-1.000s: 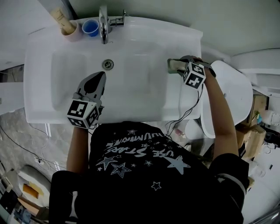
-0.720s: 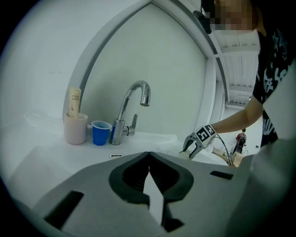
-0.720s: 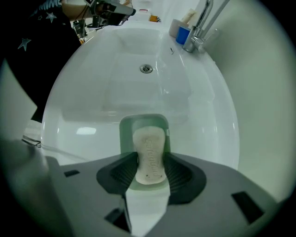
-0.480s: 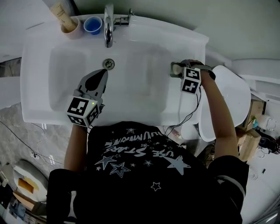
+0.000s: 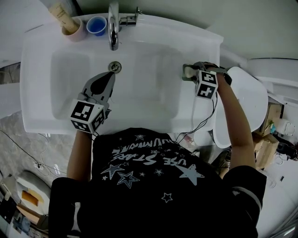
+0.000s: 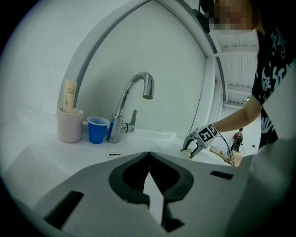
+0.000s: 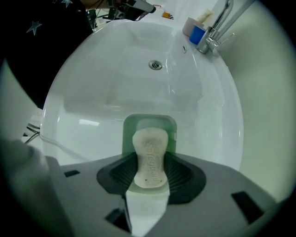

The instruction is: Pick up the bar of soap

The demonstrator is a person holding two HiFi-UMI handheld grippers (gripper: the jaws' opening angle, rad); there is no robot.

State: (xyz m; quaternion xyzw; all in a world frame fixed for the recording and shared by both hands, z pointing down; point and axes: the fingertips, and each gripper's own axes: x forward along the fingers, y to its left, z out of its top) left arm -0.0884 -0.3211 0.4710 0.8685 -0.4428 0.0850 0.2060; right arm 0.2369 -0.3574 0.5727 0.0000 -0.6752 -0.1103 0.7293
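Sink rim (image 7: 215,120); soap (image 7: 149,157) between right jaws

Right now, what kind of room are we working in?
Likely a bathroom: a white washbasin with a chrome tap, a bar of soap in a green dish, and what looks like a toilet beside it.

- Head view: only a pale end of the bar of soap (image 5: 187,73) shows.
- Soap covers much of the green dish (image 7: 129,134).
- Top edge cuts off the tube (image 5: 59,10) in the pink cup (image 5: 75,33).
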